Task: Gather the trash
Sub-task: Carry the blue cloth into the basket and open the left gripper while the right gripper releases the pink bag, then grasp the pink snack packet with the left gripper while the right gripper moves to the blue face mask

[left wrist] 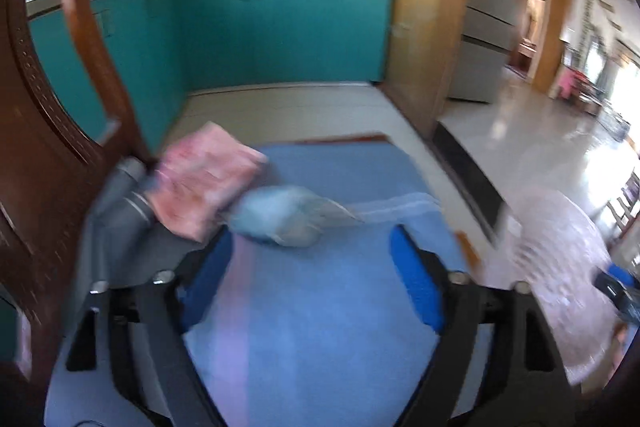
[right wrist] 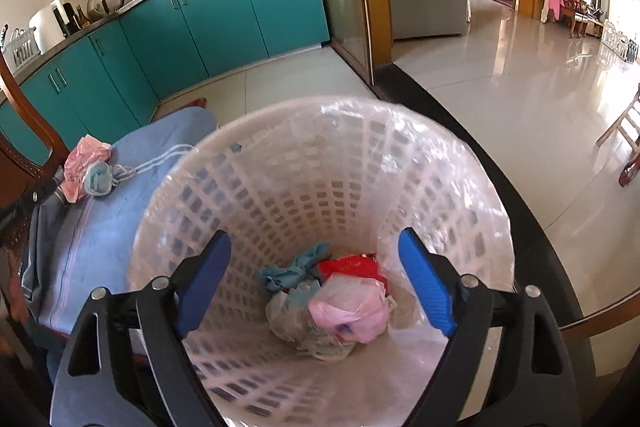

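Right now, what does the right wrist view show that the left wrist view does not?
Only the right wrist view: the inside of the white basket, with trash at its bottom, under the open right gripper. Only the left: the open, empty left gripper. Both: the pink bag and light blue wad on the blue cloth.

The whole left wrist view is smeared: the pink wrapper (left wrist: 204,179) and pale blue wad (left wrist: 276,219) show no print or edges. The white basket (left wrist: 568,267) is cut off at the frame's right. In the right wrist view, lower trash (right wrist: 308,331) lies buried.
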The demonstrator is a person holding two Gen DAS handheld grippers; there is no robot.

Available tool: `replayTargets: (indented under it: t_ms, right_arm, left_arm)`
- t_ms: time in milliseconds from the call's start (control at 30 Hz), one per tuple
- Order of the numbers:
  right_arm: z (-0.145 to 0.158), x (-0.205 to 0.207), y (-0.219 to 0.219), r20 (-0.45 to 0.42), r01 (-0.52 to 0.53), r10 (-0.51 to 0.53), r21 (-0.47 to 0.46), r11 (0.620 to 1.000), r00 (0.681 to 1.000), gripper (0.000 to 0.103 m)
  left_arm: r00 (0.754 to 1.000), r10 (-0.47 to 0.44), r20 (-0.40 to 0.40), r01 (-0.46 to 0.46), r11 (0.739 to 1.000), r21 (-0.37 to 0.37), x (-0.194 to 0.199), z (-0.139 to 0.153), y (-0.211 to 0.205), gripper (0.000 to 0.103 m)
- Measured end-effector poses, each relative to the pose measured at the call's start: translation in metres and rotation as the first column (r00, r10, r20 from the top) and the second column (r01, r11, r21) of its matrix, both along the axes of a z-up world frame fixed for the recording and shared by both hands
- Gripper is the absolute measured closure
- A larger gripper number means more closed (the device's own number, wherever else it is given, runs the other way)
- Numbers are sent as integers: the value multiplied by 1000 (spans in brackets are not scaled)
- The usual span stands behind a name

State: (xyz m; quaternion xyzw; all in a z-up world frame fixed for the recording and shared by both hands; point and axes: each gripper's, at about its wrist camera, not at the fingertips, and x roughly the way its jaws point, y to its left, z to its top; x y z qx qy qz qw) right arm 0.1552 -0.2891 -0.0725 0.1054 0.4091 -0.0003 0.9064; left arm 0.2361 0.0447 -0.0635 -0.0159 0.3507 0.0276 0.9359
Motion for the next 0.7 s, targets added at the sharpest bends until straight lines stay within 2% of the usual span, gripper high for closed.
replayTargets:
  t_ms: [133, 167, 200, 267, 367, 400, 433, 467, 500, 567, 700]
  right_arm:
    - [15, 5, 15, 35, -25, 24, 41, 999, 999, 17]
    - [21, 7, 25, 47, -50, 48, 60, 997, 998, 16]
    - [24, 8, 33, 55, -74, 70, 68, 995, 996, 16]
    - [32, 13, 59, 69, -132, 128, 60, 989, 989, 15]
    - [38, 24, 100, 93, -233, 227, 53, 971, 969, 13]
    - [38, 28, 112, 96, -260, 253, 57, 964, 963, 13]
    - [38, 36, 129, 96, -293, 286, 65, 954, 953, 13]
    - [38, 40, 139, 93, -311, 304, 68, 948, 948, 13]
    - [38, 47, 152, 85, -330, 324, 69, 942, 942, 13]
    - [39, 58, 170, 79, -352, 346, 77, 933, 935, 13]
    - [42, 82, 197, 95, -370, 362, 94, 924, 927, 13]
  left_arm:
    - [998, 59, 8, -60, 995, 76, 59, 2, 44, 14]
    - [998, 66, 0, -65, 989, 130, 77, -4, 53, 14]
    - [998, 63, -29, -56, 982, 180, 94, -13, 60, 14]
    - [992, 75, -103, -49, 972, 231, 117, -29, 72, 14]
    - [977, 73, -198, -28, 975, 223, 142, -56, 86, 15]
    - [971, 59, -231, -12, 980, 199, 148, -64, 90, 20]
    - [968, 44, -247, 1, 984, 179, 149, -67, 90, 38]
    - [964, 37, -262, 8, 986, 169, 150, -71, 92, 49]
    - [966, 44, -254, 3, 984, 179, 149, -72, 93, 53]
    - [967, 50, -251, -4, 984, 178, 143, -71, 96, 84]
    - [973, 27, -231, -18, 999, 42, 115, -60, 109, 90]
